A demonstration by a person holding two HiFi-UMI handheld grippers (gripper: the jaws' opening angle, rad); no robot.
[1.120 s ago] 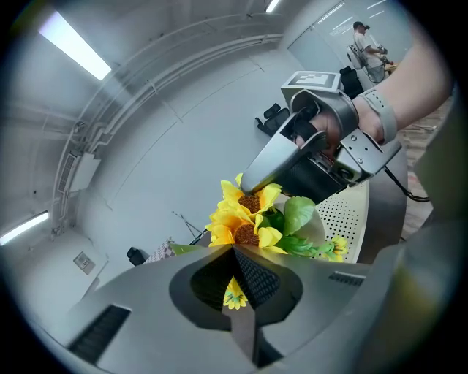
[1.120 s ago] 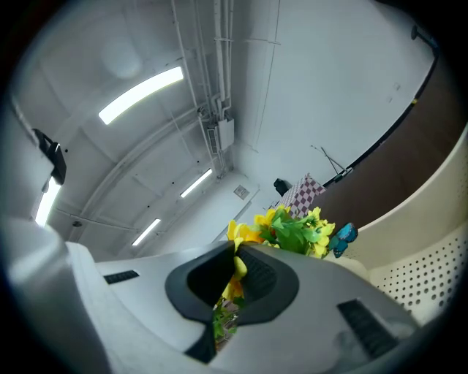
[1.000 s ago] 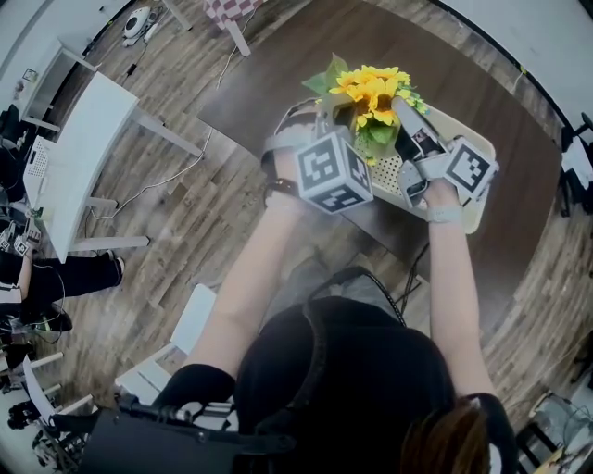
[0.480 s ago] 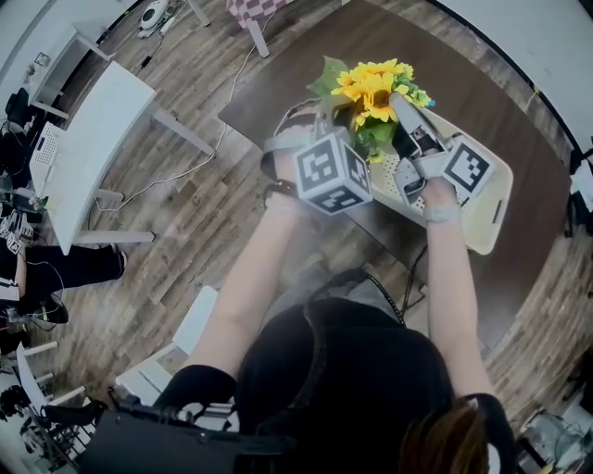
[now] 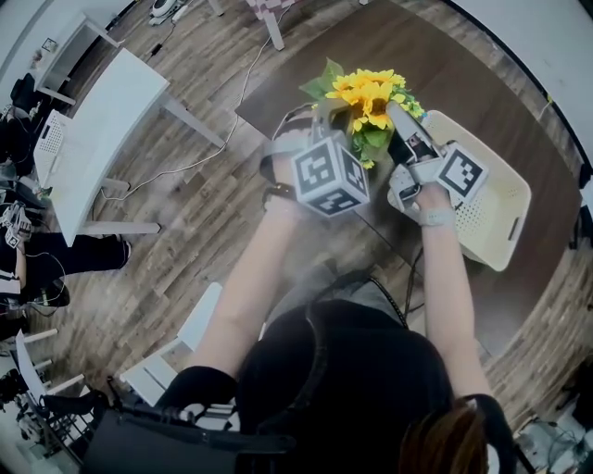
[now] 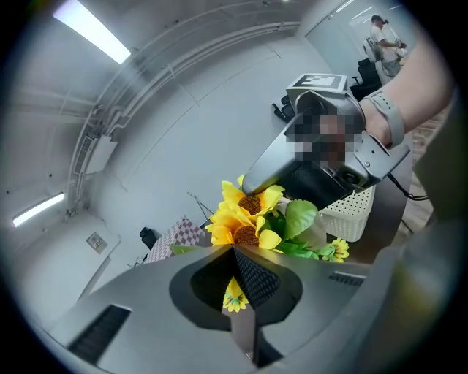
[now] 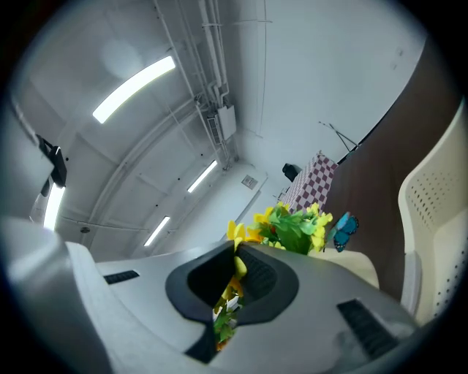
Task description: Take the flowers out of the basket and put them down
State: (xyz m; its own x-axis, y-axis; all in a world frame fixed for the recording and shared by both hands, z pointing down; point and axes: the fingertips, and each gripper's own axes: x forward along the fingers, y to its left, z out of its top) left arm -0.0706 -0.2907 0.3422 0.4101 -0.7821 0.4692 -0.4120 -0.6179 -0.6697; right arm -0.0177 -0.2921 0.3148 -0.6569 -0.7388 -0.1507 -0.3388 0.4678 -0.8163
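A bunch of yellow sunflowers (image 5: 369, 93) with green leaves hangs over the dark round table (image 5: 463, 74), just left of the cream perforated basket (image 5: 496, 199). My left gripper (image 5: 324, 111) comes at the bunch from its left and is shut, with a small yellow bloom (image 6: 234, 294) caught between its jaws. From the right, my right gripper (image 5: 398, 113) is shut on the stems (image 7: 225, 310). In the left gripper view the sunflower heads (image 6: 245, 218) stand just past the jaw tips, and the right gripper (image 6: 292, 166) reaches in over them.
A blue butterfly ornament (image 7: 344, 228) sits on the bunch. The basket's wall (image 7: 431, 212) rises close at the right in the right gripper view. Left of the round table are a white table (image 5: 97, 139), a floor cable (image 5: 213, 148) and a checked stool (image 5: 264, 7).
Both grippers have carried the bunch to the left, off the basket. The basket now lies to the right of the grippers rather than under them.
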